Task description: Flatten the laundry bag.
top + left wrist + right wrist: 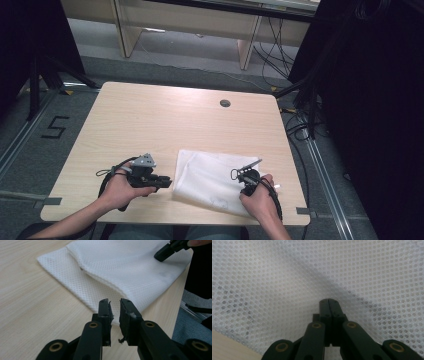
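High view: white mesh bag [212,182] flat on table [150,120], near front edge, between both grippers.
Left gripper view: left gripper [114,308] slightly parted at bag corner, not clamping.
Right gripper view: right gripper [328,302] clenched, tips against mesh.

The mesh bag [212,180] lies on the table's [150,120] near edge, right of centre, apparently folded double.
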{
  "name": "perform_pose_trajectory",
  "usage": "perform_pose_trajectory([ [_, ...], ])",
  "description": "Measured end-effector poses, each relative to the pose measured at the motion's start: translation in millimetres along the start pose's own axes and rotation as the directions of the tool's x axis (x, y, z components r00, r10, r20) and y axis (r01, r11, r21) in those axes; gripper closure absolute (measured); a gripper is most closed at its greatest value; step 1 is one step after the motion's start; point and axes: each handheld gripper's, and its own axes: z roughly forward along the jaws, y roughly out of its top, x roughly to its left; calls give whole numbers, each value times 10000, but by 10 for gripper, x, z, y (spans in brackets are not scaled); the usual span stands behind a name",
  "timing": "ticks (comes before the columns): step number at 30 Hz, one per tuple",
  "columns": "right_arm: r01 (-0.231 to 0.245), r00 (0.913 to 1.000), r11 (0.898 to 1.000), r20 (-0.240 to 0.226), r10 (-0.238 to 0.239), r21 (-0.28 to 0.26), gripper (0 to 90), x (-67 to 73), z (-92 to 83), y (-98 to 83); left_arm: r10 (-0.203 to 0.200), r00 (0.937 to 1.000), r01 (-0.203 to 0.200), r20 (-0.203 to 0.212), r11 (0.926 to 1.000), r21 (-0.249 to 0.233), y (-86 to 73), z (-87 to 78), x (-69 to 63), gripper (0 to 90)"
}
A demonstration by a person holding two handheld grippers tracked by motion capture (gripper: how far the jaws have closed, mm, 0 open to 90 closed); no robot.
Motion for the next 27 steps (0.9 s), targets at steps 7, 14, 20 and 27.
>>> perform_pose_trajectory([
  [7, 622, 9981, 9966, 38, -621, -537, 900, 167, 76, 257, 122, 9995, -118, -308, 9999, 100, -10, 11, 58, 765],
  [14, 836, 9964, 9936, -79, -844, -763, 900, 286, 143, 506, 122, 9926, -109, -1204, 9999, 116, 13, -29, 146, 765],
  [20, 798, 9962, 9930, -276, -825, -871, 900, 384, 196, 700, 238, 9755, -401, -2185, 9967, -705, 78, -189, 194, 765],
  [27, 1218, 9907, 9849, -450, -1281, -1233, 900, 441, 255, 864, 894, 9683, -1085, -2331, 9916, -701, 105, -213, 158, 752],
])
